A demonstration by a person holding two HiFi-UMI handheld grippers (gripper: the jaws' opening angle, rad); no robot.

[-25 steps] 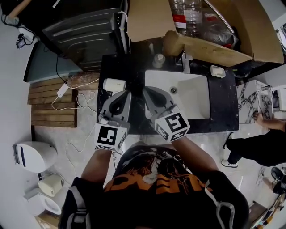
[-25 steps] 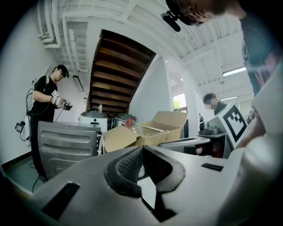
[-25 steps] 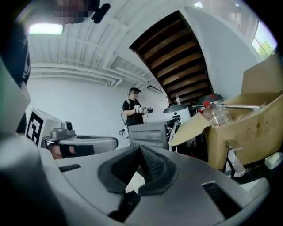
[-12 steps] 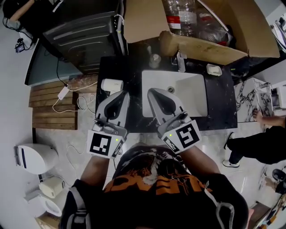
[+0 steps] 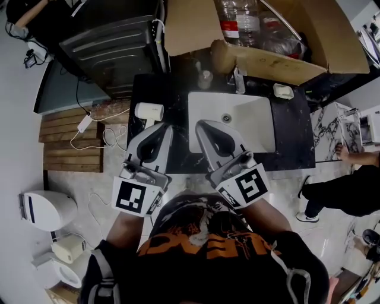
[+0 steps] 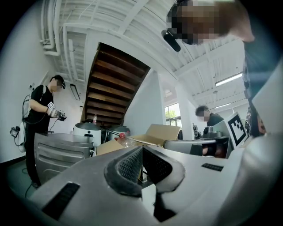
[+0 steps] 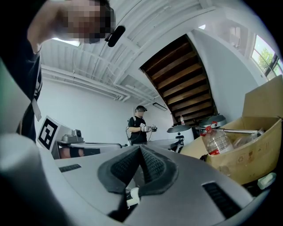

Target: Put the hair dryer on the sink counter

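Observation:
A white hair dryer [image 5: 148,113] lies on the black sink counter [image 5: 297,133], left of the white basin [image 5: 252,122]. My left gripper [image 5: 161,129] is shut and empty, its tip just below and right of the dryer. My right gripper [image 5: 205,126] is shut and empty too, over the basin's front left edge. Both grippers tilt upward: in the left gripper view the left gripper [image 6: 141,152] shows only the room, and the right gripper [image 7: 140,150] likewise in the right gripper view, pads meeting at the tips.
A cardboard box [image 5: 273,35] with plastic bottles [image 5: 237,18] sits behind the sink. A faucet [image 5: 239,80], a small jar [image 5: 205,79] and a soap dish [image 5: 283,91] stand at the counter's back. A grey appliance [image 5: 113,47] is at left, cables [image 5: 95,127] and a white toilet [image 5: 44,209] on the floor. People stand nearby.
Both grippers have drawn back toward my body and spread slightly. The view shifted a little, and the hair dryer stays where it was on the counter.

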